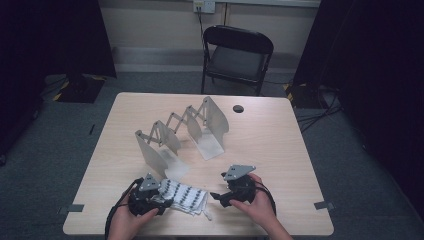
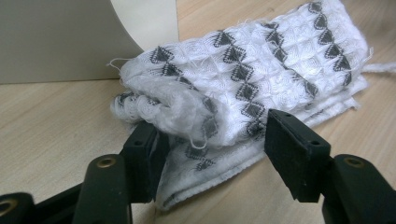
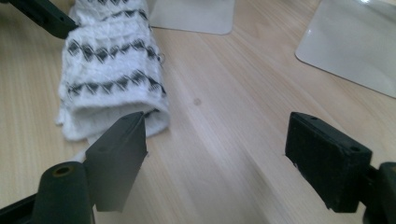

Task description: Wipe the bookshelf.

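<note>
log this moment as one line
left gripper: jaws around folded towel end | right gripper: open, beside towel | rack: behind

The high view is looking down across the table; both gripper views are sitting close, low, perhaps facing each other, sharing the folded cloth.

black left gripper, black right gripper, grey three-cornered plates, brass screws, trailing cables
</note>
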